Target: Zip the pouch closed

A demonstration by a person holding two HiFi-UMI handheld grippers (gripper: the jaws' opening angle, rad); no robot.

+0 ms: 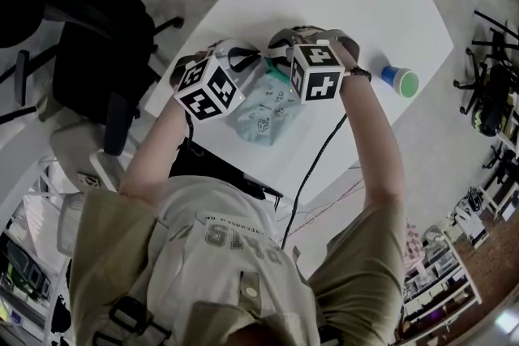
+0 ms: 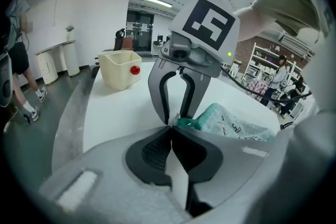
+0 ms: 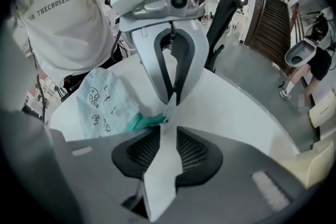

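Right now my left tool (image 2: 171, 124) is closed tight, pinching the teal zipper end (image 2: 190, 123) of the pouch (image 2: 236, 123). The pouch lies on the white tabletop (image 2: 121, 113) just ahead of that tool and off to its right. My right tool (image 3: 168, 127) meets it tip to tip, jaws partly apart, nothing pressed between the pads. The teal end sits just beyond its tips, and the pouch's body trails away to its left.

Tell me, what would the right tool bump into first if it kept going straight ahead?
Most likely the teal zipper end of the pouch, right at the tips of the right tool. The left tool sits just behind it, though depth is unclear.
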